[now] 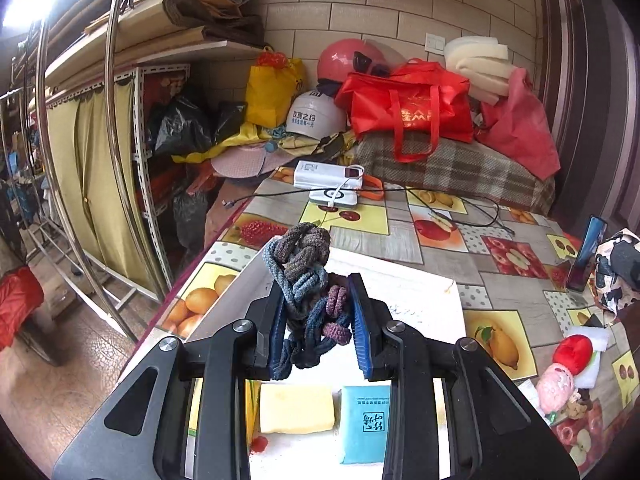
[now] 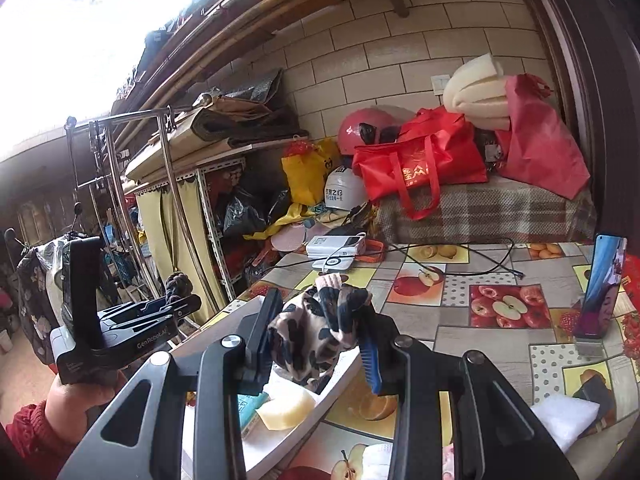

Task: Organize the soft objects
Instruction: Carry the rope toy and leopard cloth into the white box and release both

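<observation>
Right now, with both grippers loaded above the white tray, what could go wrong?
The left gripper pinches only part of the knotted hair-tie bundle; the loose loops hanging below could snag on the fingers or slip out. The spotted cloth in the right gripper droops toward the yellow sponge on the white tray and may drag it.

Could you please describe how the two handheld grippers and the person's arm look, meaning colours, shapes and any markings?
Both grippers are black, with angular linkage arms, cut-out slots and round silver bolts. The left gripper and the right gripper each have jaws lined with ribbed blue pads. In the right wrist view, the left gripper's body bears white "GenRobot.AI" lettering and a black upright handle. The left hand is bare, with a red knitted sleeve. No cables are visible.
</observation>
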`<state>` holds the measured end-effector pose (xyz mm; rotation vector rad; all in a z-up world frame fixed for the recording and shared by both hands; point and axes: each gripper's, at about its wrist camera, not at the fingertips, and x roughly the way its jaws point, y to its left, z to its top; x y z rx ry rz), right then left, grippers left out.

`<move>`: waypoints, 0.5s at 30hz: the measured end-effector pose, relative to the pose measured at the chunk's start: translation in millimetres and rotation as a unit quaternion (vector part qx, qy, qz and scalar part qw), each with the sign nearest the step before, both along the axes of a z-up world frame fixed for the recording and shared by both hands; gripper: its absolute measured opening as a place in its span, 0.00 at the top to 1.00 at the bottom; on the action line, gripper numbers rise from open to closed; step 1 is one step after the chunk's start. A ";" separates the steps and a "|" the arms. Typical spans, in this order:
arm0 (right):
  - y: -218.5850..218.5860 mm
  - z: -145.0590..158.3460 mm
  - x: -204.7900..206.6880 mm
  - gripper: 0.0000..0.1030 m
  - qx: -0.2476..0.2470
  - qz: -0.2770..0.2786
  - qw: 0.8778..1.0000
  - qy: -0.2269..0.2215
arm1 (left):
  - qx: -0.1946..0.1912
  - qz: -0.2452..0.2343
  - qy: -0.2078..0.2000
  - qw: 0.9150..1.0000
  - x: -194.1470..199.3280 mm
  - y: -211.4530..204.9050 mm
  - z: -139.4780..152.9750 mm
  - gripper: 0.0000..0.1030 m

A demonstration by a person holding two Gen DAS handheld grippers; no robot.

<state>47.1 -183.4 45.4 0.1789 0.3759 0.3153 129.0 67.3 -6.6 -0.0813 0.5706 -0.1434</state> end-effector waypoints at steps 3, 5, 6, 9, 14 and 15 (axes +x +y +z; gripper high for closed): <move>20.6 -24.9 26.3 0.66 -0.005 0.019 0.999 0.040 | -0.017 0.008 0.038 0.999 16.3 10.7 -23.7 0.72; 36.4 -43.3 42.2 0.66 -0.019 0.031 0.997 0.064 | -0.023 0.014 0.055 0.998 24.7 15.7 -34.1 0.72; 43.5 -51.6 49.0 0.66 -0.022 0.037 0.996 0.076 | -0.024 0.019 0.063 0.998 27.8 17.8 -38.1 0.71; 57.4 -73.6 62.7 0.64 -0.018 0.053 0.993 0.107 | -0.016 0.029 0.064 0.997 27.1 20.7 -45.0 0.65; 66.7 -87.2 60.6 0.18 -0.013 0.064 0.992 0.110 | -0.010 0.054 0.036 0.998 22.6 27.6 -42.3 0.00; 65.9 -86.3 58.2 0.13 -0.009 0.063 0.993 0.103 | -0.010 0.062 0.030 0.998 21.4 29.8 -40.4 0.00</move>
